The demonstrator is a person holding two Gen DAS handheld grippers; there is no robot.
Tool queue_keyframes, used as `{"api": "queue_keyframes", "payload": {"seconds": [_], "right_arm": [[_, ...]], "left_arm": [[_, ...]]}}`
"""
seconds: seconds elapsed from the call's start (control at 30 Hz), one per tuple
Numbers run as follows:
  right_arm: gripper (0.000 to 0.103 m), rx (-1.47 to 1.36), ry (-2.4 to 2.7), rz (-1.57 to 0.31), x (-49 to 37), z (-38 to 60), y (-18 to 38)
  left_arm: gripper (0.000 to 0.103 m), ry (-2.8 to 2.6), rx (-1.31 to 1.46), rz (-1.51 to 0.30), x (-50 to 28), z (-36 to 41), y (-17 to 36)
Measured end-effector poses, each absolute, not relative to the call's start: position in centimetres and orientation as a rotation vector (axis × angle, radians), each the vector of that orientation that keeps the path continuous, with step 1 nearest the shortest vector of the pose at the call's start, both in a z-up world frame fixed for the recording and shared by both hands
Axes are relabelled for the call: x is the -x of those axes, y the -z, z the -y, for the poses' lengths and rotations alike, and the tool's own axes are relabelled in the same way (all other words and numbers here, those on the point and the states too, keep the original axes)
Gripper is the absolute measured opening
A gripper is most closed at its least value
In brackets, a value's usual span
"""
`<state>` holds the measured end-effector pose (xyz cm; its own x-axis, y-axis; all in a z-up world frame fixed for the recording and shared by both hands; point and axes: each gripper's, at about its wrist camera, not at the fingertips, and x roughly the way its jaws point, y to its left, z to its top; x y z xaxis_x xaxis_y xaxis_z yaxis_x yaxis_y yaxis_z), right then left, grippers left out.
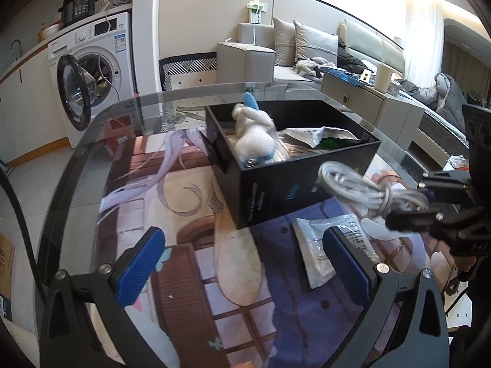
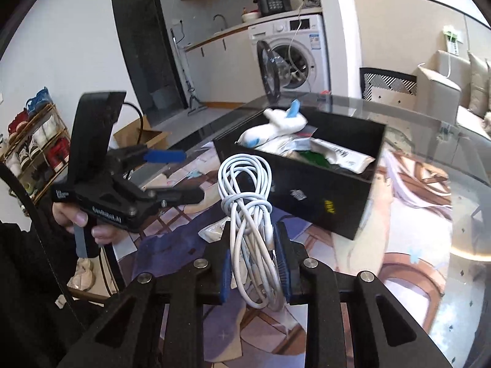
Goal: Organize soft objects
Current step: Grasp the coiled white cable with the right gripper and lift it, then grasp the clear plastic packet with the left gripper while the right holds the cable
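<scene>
A black box (image 1: pixel 276 184) stands on the glass table and holds a white and blue plush toy (image 1: pixel 254 135) and some packets (image 1: pixel 319 136). It also shows in the right wrist view (image 2: pixel 322 196), with the plush toy (image 2: pixel 276 125) at its far end. My right gripper (image 2: pixel 254 266) is shut on a coiled white cable (image 2: pixel 248 202) and holds it above the table, just before the box; the cable shows in the left wrist view (image 1: pixel 362 188) too. My left gripper (image 1: pixel 242 263) is open and empty above the table. A clear plastic packet (image 1: pixel 325 248) lies between its fingers and the box.
The glass table (image 1: pixel 92 153) covers an anime print mat. A washing machine (image 1: pixel 92 70) with its door open stands behind the table, and a sofa (image 1: pixel 307 49) at the back right. A shoe rack (image 2: pixel 33 141) stands left.
</scene>
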<state>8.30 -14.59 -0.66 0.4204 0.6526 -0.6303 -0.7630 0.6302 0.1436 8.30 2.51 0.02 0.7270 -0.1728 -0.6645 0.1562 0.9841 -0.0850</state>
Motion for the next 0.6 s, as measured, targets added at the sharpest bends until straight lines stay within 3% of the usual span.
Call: {"api": "queue_keyframes", "payload": {"seconds": [0.6], "right_arm": [[0.025, 0.117, -0.790, -0.630, -7.8, 18.3, -1.8]], "left_arm": [[0.103, 0.255, -0.019, -0.892, -10.0, 5.7, 2.4]]}}
